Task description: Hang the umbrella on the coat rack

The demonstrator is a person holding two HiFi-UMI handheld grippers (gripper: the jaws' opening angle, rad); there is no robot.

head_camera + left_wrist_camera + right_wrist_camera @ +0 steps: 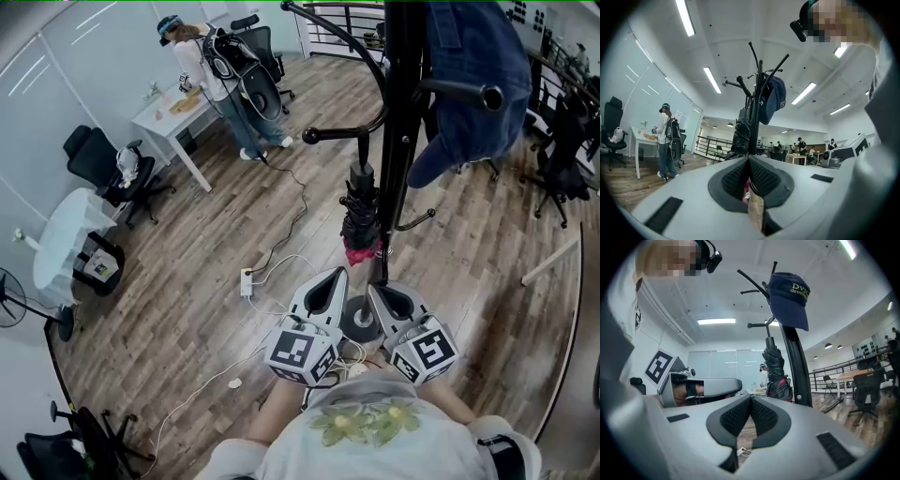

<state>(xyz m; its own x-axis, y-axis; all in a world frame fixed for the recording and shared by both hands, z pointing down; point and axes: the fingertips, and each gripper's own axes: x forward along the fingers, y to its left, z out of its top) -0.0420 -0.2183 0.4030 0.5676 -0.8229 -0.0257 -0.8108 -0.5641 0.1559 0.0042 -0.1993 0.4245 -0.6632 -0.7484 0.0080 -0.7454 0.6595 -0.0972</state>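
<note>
Both grippers are clenched and empty. The left gripper (337,274) has its pads (738,177) pressed together at the tips with nothing between them. The right gripper (373,287) shows the same in its own view, pads (765,417) meeting at the front with only floor visible through the slit below. They are held side by side and close together, pointing level at the rack (398,141), with their tips on either side of its round base (359,321). Just beyond the tips, touched by neither gripper, the umbrella (360,214) hangs upright right beside the rack's black pole. It is folded and black, with a pink bit at its lower end, and it sits under a curved hook (330,133); which part carries it I cannot make out. Higher on the rack a navy cap (790,296) sits on another hook. Further out on the wood floor lie a power strip (247,281) and loose cables. Well away, a person (220,70) stands at a white desk (169,117).
</note>
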